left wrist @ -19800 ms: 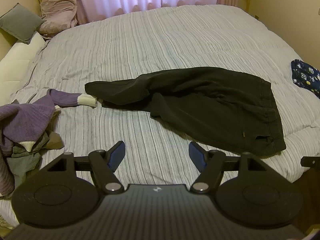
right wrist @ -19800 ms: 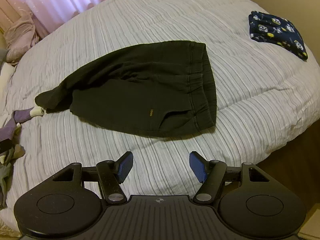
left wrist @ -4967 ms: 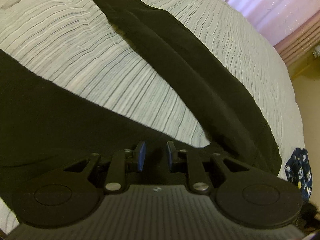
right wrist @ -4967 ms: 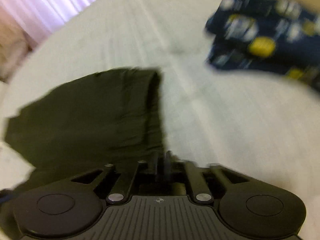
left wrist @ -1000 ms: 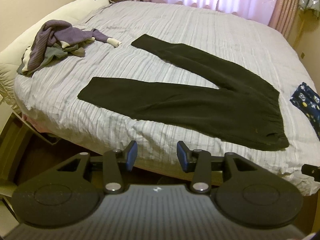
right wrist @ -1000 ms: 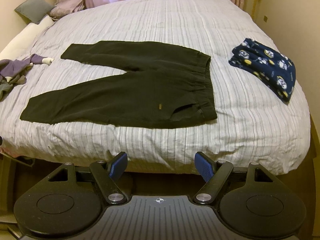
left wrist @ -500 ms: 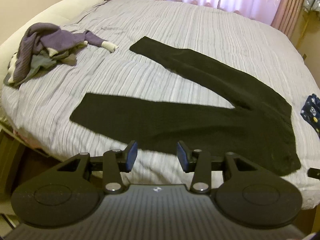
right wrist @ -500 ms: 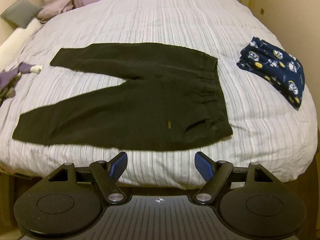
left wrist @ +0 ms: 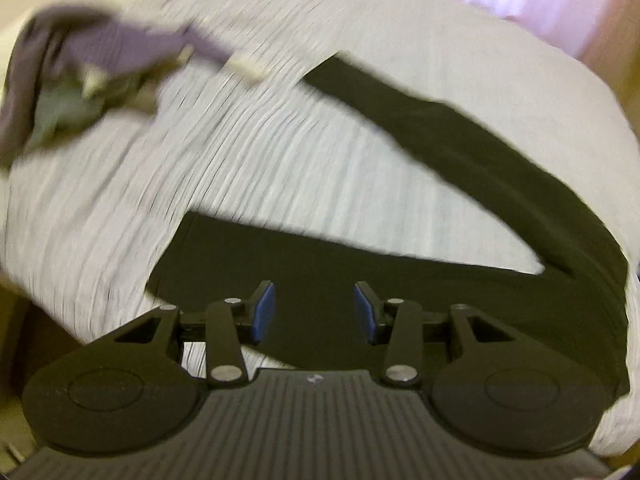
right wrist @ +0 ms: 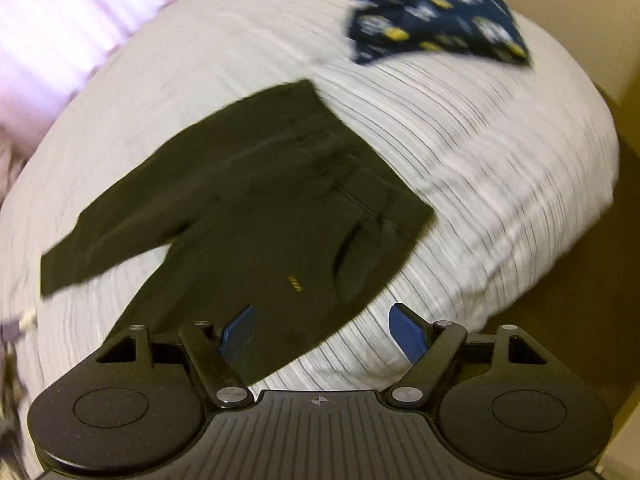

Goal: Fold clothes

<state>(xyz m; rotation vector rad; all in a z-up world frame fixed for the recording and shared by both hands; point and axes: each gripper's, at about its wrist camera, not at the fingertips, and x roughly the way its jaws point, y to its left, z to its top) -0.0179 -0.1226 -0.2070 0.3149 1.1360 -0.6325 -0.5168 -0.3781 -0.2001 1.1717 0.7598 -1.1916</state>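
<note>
Zero folds yet on black trousers (right wrist: pixel 256 208), spread flat by bed (right wrist: pixel 500 168) edge, legs splayed; left gripper (left wrist: pixel 315 312) and right gripper (right wrist: pixel 320 330) both spread, empty

The trousers (right wrist: pixel 256 208) lie spread on the bed (right wrist: pixel 480 184), between the patterned garment (right wrist: pixel 436 16) and the clothes heap (left wrist: pixel 80 76).

I'm looking steeply down from both wrists at the bed (left wrist: pixel 280 168): the left view is sitting close over one leg end of the trousers (left wrist: pixel 320 264), the right over their waist; both are sharing them.
</note>
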